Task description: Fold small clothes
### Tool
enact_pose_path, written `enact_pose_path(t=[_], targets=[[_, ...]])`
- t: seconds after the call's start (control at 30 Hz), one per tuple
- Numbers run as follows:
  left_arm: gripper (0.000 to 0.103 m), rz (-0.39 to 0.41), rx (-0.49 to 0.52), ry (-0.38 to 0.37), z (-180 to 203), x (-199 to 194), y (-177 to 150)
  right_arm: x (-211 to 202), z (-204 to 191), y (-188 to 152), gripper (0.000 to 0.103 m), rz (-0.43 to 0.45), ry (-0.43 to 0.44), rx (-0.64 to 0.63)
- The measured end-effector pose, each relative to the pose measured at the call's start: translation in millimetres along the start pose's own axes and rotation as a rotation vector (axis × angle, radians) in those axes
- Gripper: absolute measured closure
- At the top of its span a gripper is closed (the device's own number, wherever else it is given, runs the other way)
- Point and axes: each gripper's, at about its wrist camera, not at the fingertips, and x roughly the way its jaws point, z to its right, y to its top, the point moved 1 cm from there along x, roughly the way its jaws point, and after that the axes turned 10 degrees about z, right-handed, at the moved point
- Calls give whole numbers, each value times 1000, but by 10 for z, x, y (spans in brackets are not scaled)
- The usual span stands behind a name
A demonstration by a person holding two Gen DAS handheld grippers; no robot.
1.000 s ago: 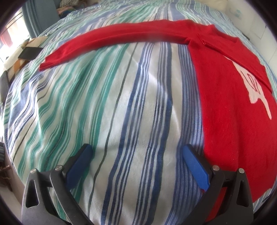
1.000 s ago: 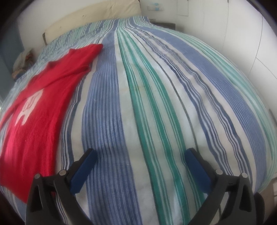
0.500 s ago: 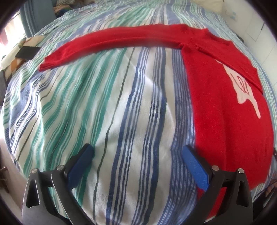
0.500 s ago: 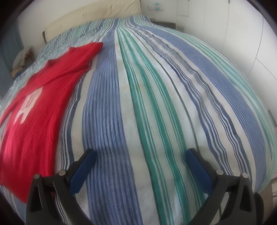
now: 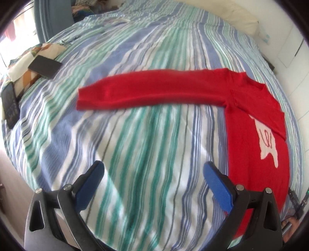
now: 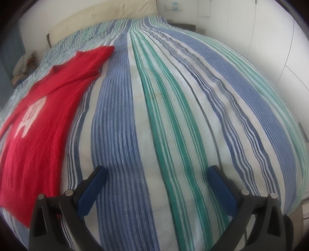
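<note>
While the left tool [image 5: 153, 174] hangs over the striped bedspread [image 5: 135, 144] with its blue pads wide apart and nothing between them, the red sweater [image 5: 251, 135] lies flat on the bed toward the right edge in the left wrist view. One sleeve [image 5: 150, 91] stretches straight out across the stripes toward the left edge, and a white motif [image 5: 267, 141] shows on the body. Near the left edge rest two dark phones [image 5: 45, 66] [image 5: 10, 104], the first on a patterned cloth [image 5: 38, 52]. A cream pillow [image 5: 239, 18] sits at the far corner.

From the right wrist view, the right tool [image 6: 156, 175] is likewise spread open and empty above bare stripes [image 6: 154, 115]. The sweater [image 6: 42, 119] lies flat toward the left edge, well apart from the pads, one sleeve [image 6: 92, 58] reaching toward the cream headboard [image 6: 106, 19].
</note>
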Motion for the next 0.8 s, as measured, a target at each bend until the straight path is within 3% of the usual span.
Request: enact_pose_path(t=[0.17, 0.33, 0.5, 0.63, 0.77, 0.8], targets=[[1, 18, -135, -30, -696, 20, 680, 2, -1, 7, 0, -2, -3, 1], [2, -35, -288, 0, -1323, 356, 942, 12, -7, 13, 0, -2, -15, 11], [7, -133, -283, 23, -1307, 824, 865, 23, -26, 25, 0, -10, -28, 11], [12, -190, -282, 120, -1232, 1140, 728, 30, -27, 39, 0, -26, -28, 8], [15, -205, -279, 179, -1143, 1307, 619, 42, -30, 49, 0, -36, -30, 5], [20, -196, -262, 190, -1116, 1314, 622, 51, -32, 57, 0, -37, -31, 4]])
